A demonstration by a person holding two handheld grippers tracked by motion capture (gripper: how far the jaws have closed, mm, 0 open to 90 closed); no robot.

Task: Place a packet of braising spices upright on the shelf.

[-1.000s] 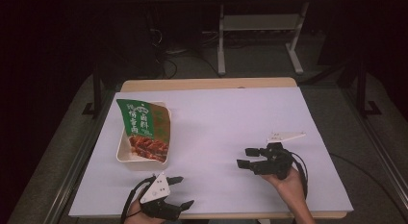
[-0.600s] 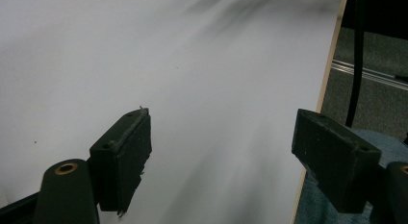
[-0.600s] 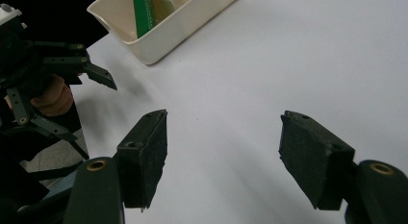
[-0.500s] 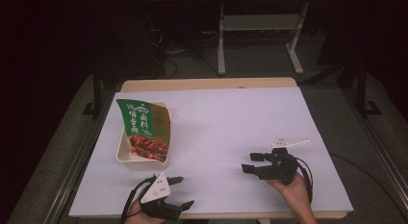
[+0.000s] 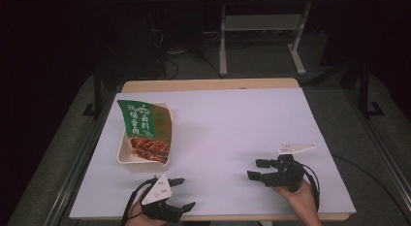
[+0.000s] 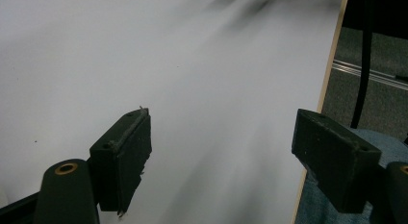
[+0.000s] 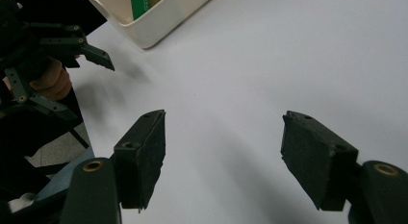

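High view: a green food packet [image 5: 145, 124] is seen lying in a cream tray [image 5: 127, 157] at the table's left. Both the left gripper [image 5: 180, 193] and right gripper [image 5: 258, 169] are held spread and empty near the front edge. Placement seems done; nothing appears left.
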